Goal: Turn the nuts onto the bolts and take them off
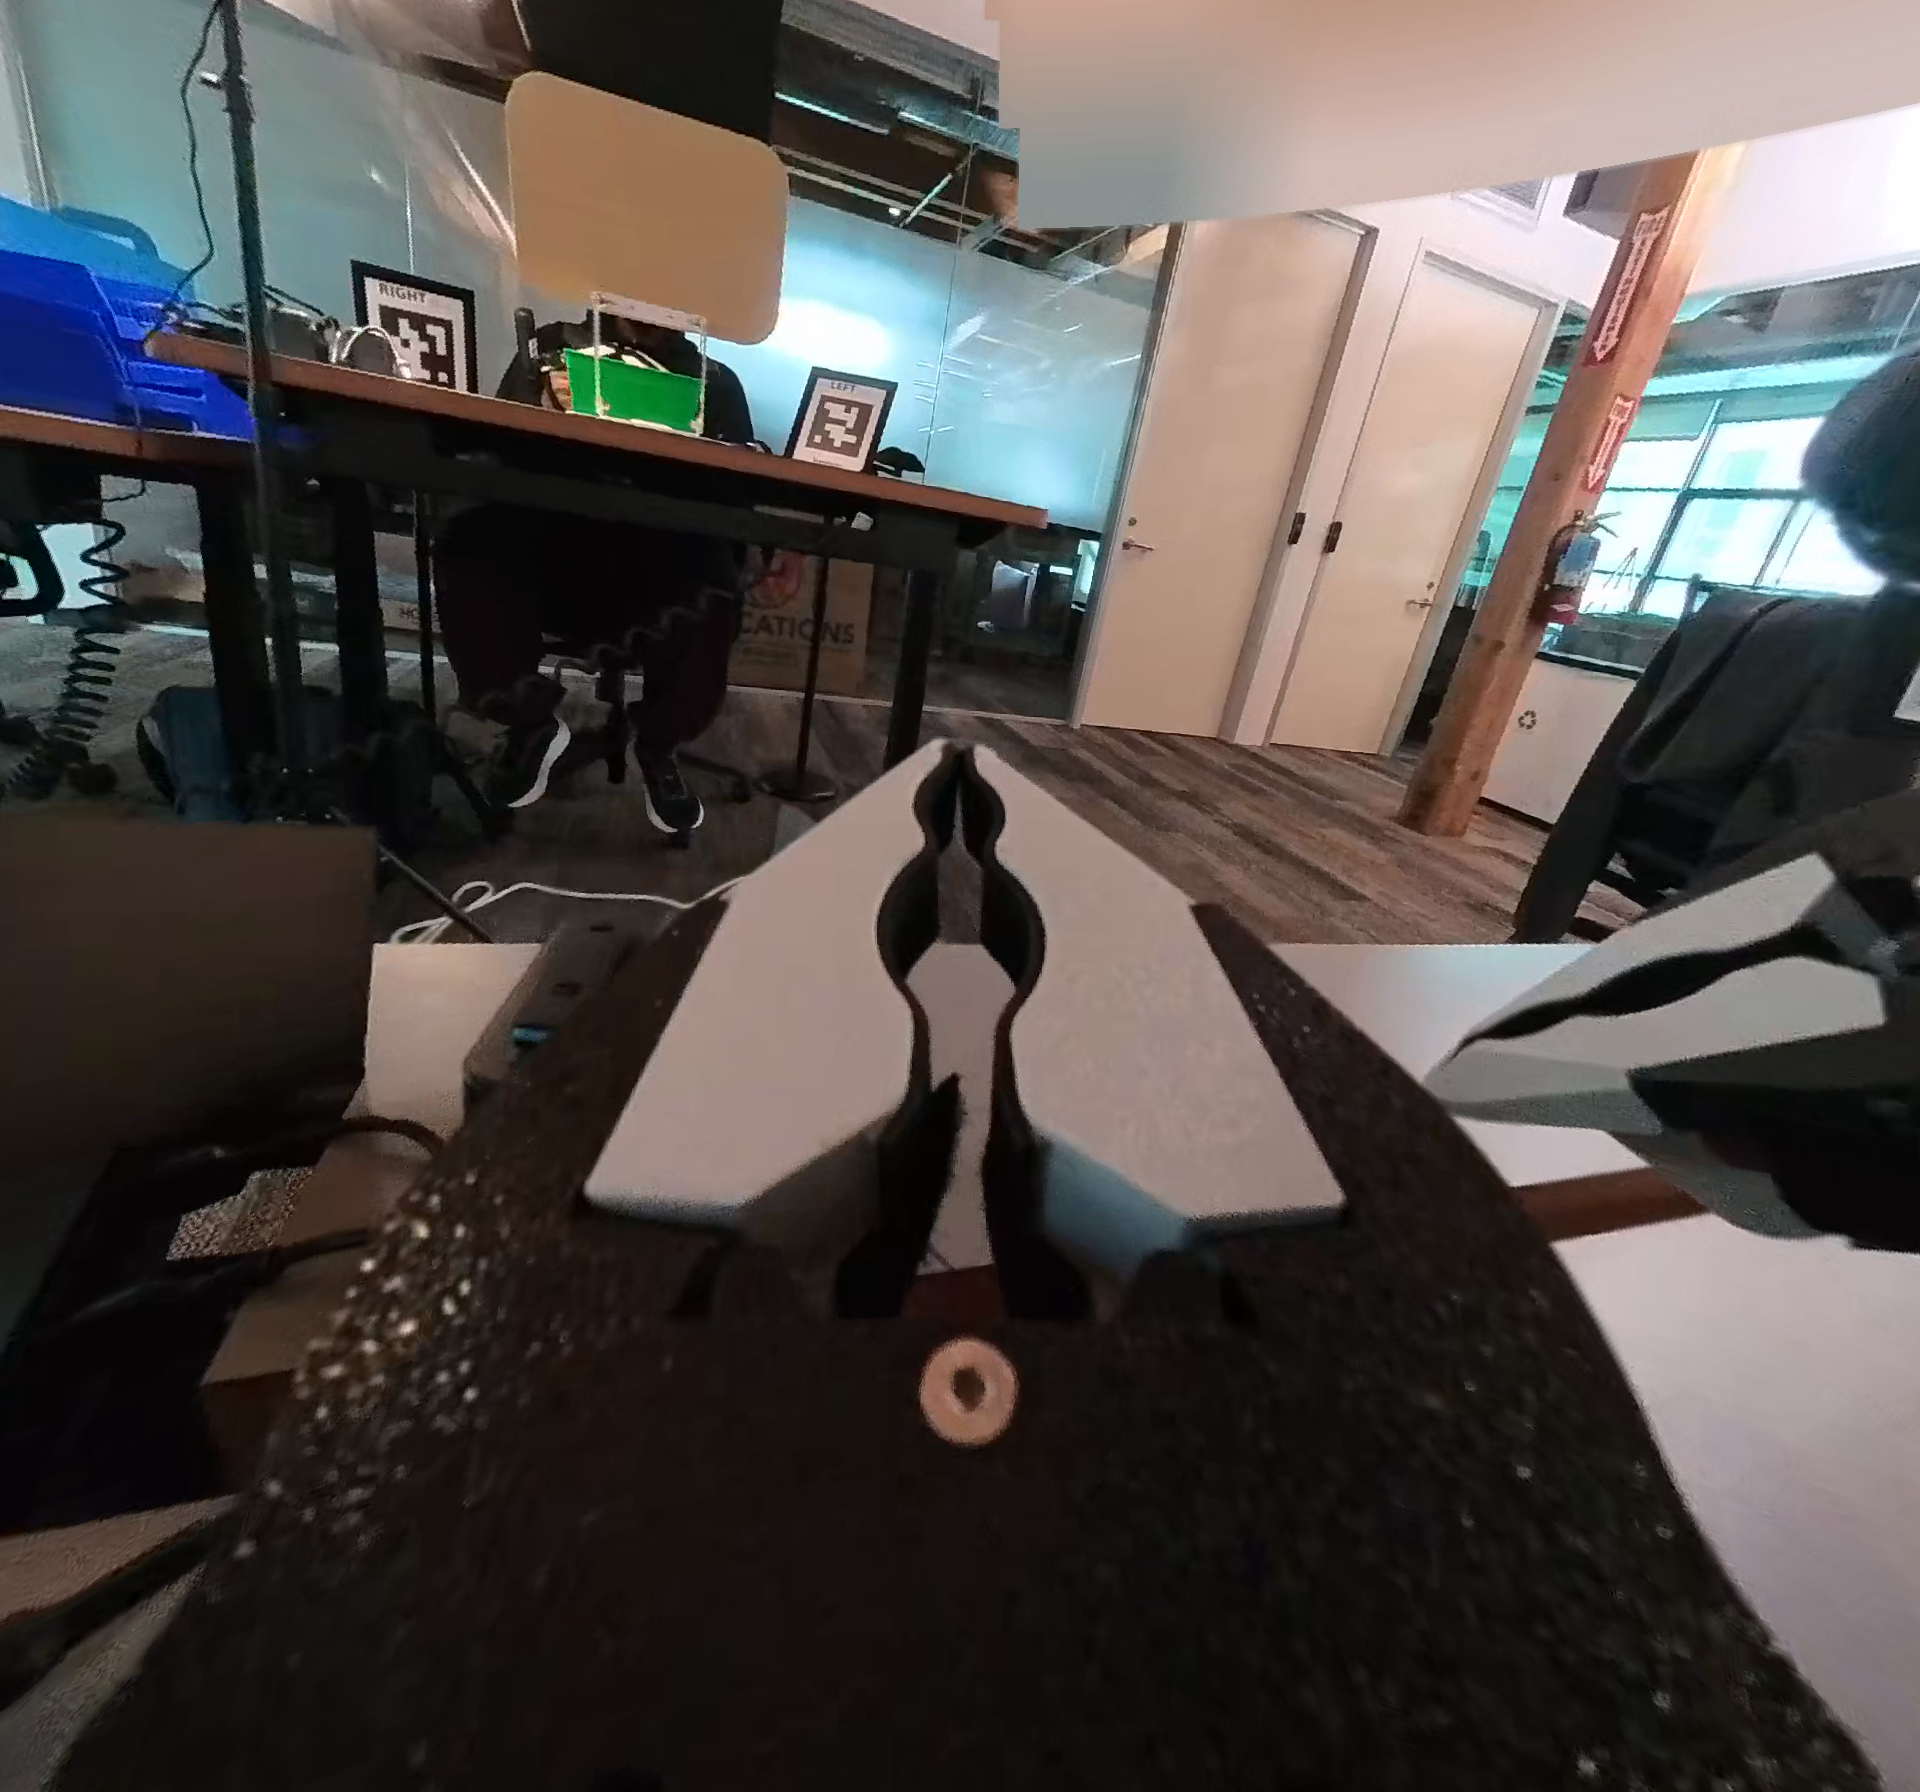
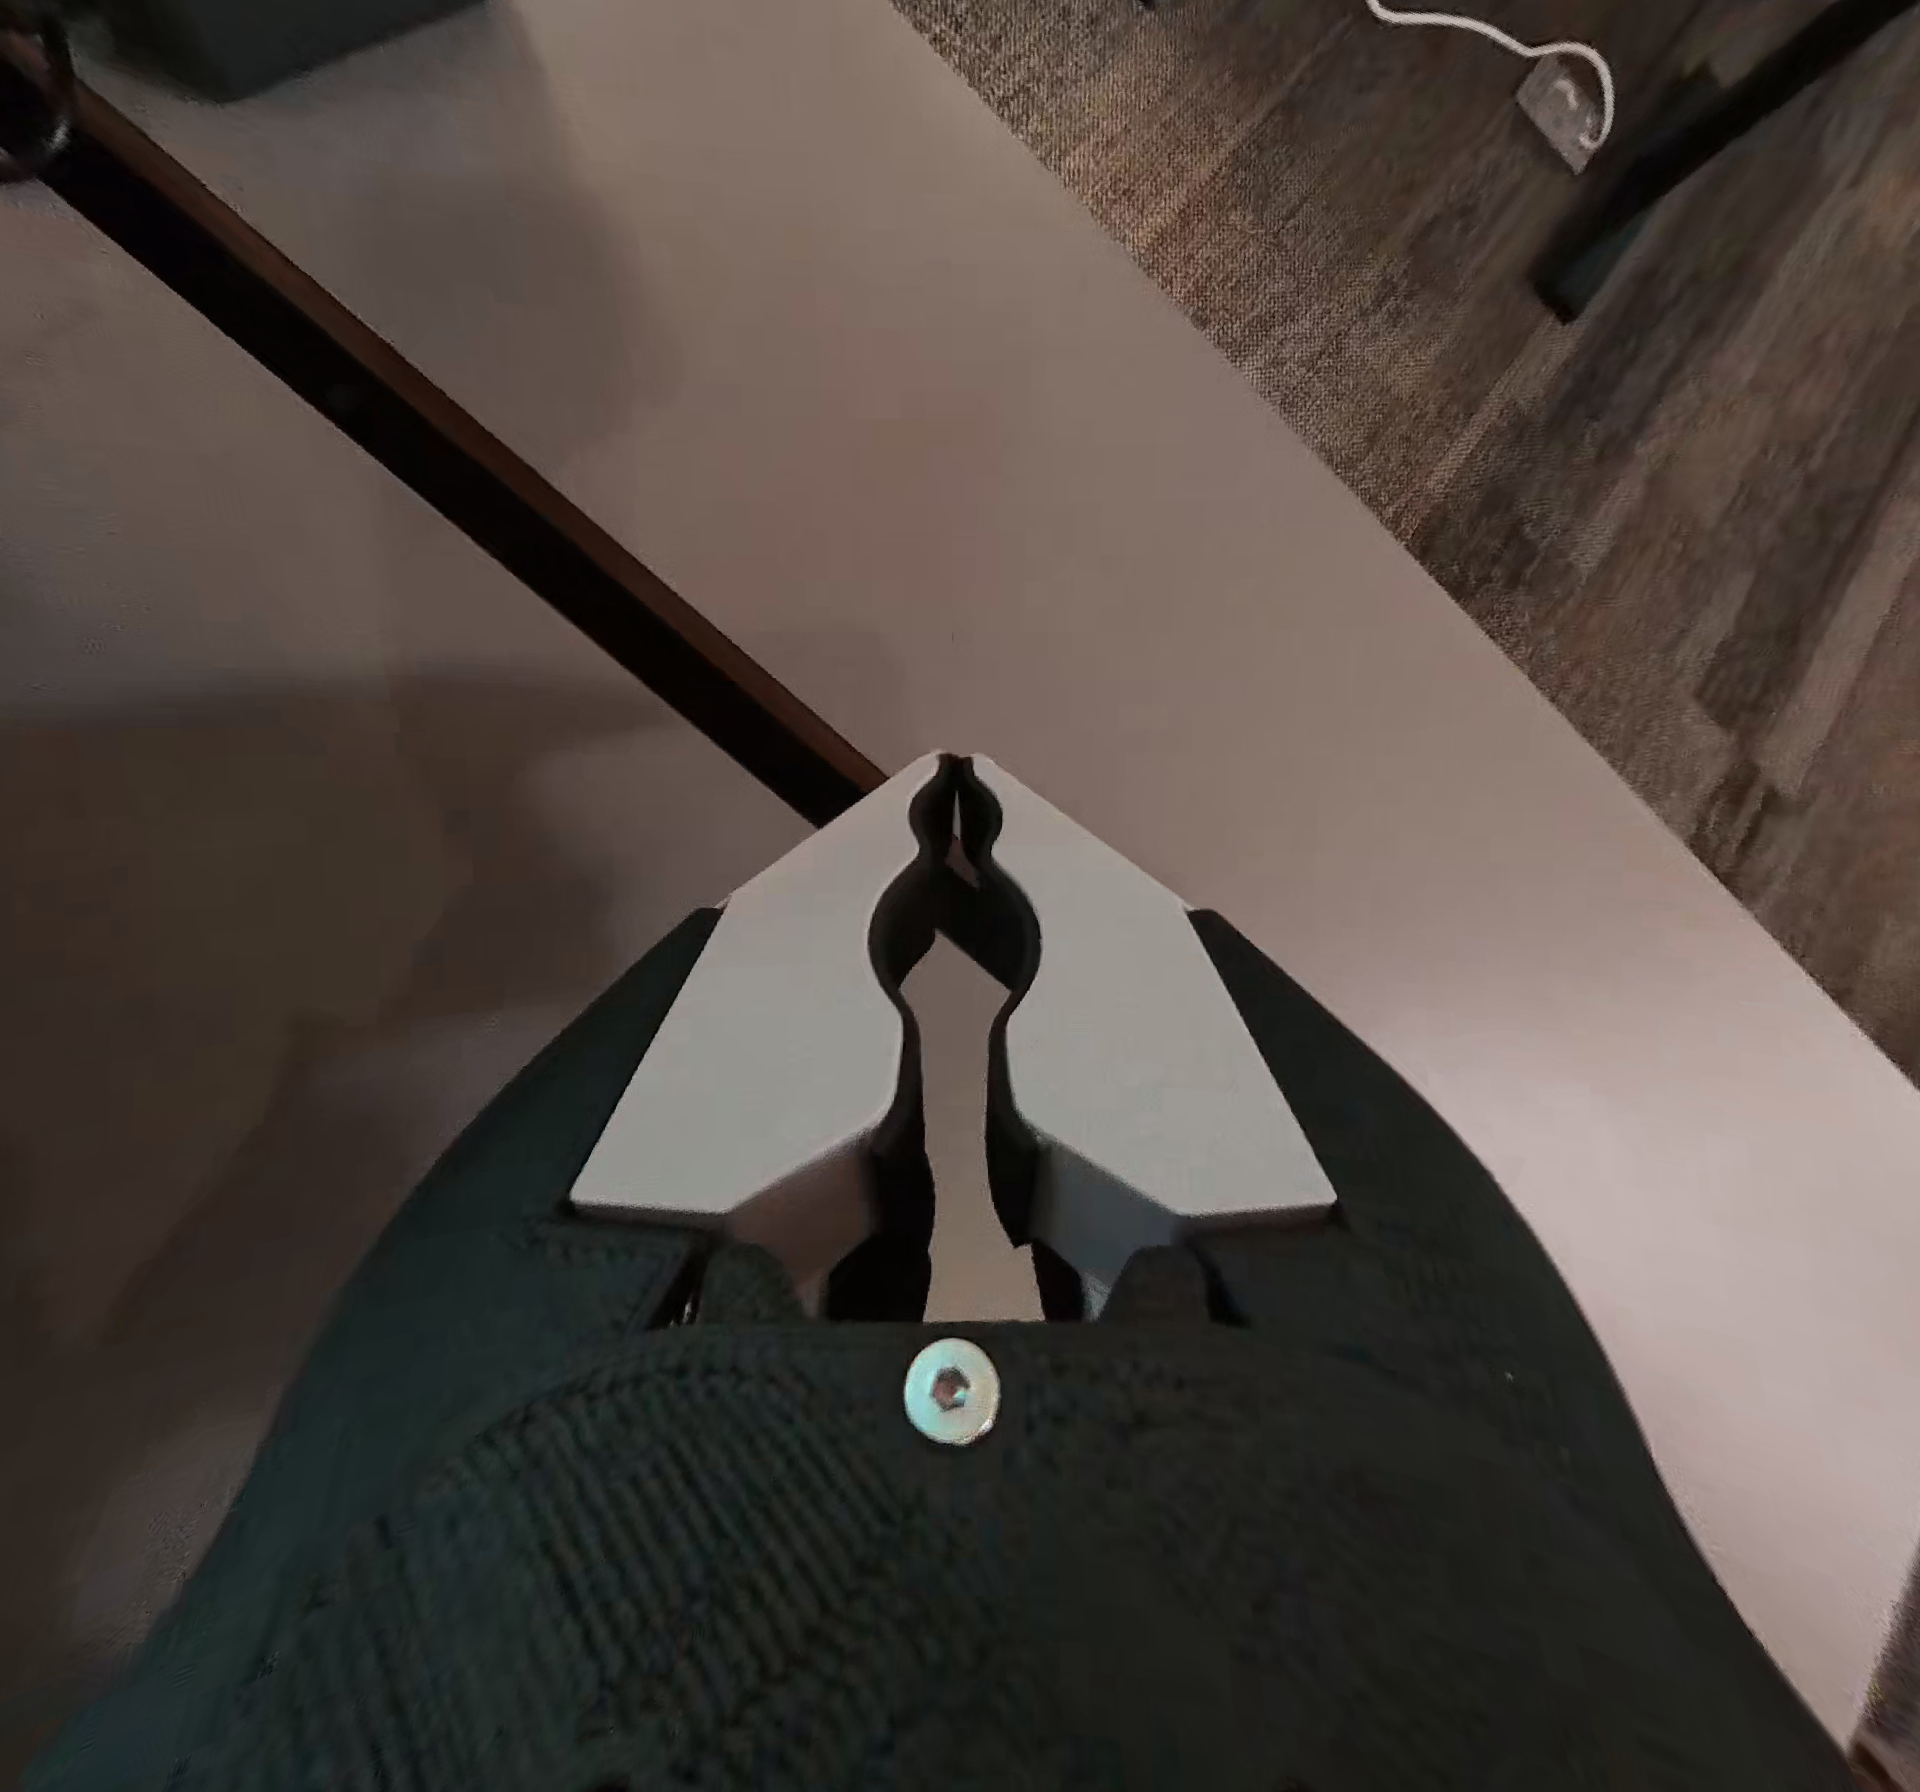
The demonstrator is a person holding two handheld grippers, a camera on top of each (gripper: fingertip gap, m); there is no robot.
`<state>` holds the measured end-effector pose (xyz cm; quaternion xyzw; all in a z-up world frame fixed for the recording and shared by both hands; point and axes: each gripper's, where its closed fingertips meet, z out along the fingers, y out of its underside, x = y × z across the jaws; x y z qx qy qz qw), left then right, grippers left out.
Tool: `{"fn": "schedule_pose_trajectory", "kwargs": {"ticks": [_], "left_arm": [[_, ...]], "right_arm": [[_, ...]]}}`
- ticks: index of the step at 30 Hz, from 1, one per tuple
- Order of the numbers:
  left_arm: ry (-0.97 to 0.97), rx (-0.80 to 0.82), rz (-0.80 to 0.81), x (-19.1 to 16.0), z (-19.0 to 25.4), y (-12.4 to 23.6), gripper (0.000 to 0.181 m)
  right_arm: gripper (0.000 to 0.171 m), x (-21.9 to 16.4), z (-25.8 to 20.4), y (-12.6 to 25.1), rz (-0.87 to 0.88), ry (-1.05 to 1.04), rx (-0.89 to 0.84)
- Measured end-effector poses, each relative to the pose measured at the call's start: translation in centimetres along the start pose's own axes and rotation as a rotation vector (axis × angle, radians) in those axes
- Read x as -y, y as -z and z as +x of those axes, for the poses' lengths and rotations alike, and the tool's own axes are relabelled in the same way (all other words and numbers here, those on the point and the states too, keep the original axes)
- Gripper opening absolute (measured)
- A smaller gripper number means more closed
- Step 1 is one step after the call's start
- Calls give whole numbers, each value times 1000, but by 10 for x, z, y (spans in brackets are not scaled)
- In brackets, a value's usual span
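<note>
My left gripper (image 1: 961, 755) has its pale grey jaws closed tip to tip with nothing between them, held level above the white counter (image 1: 1714, 1410) and looking out across the room. My right gripper (image 2: 958, 762) likewise has its jaws pressed together and empty, tilted down over the same white counter (image 2: 935, 308), just beyond the dark wooden seam (image 2: 436, 412) that runs across it; in the left wrist view the right gripper (image 1: 1455, 1067) shows near the counter's right side. I cannot see any nuts or bolts in either view, so I cannot tell where they are. Beyond the counter's far edge stands a wood-topped desk with black legs (image 1: 914, 495), with a seated person (image 1: 623, 620) behind it, and on it a green plastic bin (image 1: 629, 397) between two framed black-and-white marker cards (image 1: 416, 334) that bear short printed words. A brown paper bag (image 1: 821, 630) with printed lettering sits under that desk. A white cable (image 2: 1455, 28) lies on the grey wood-pattern floor (image 2: 1558, 392) past the counter's edge.
</note>
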<state>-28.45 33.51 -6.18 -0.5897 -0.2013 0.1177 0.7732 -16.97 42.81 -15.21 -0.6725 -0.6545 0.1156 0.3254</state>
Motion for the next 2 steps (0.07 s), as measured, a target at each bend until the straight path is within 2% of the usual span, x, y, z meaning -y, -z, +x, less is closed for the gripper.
{"fn": "schedule_pose_trajectory", "kwargs": {"ticks": [1, 2], "left_arm": [[12, 4, 6, 1, -2, 0, 0], [23, 7, 9, 1, -3, 1, 0]], "right_arm": [[0, -4, -2, -3, -21, 32, 4], [0, -10, -1, -5, -47, 72, -4]]}}
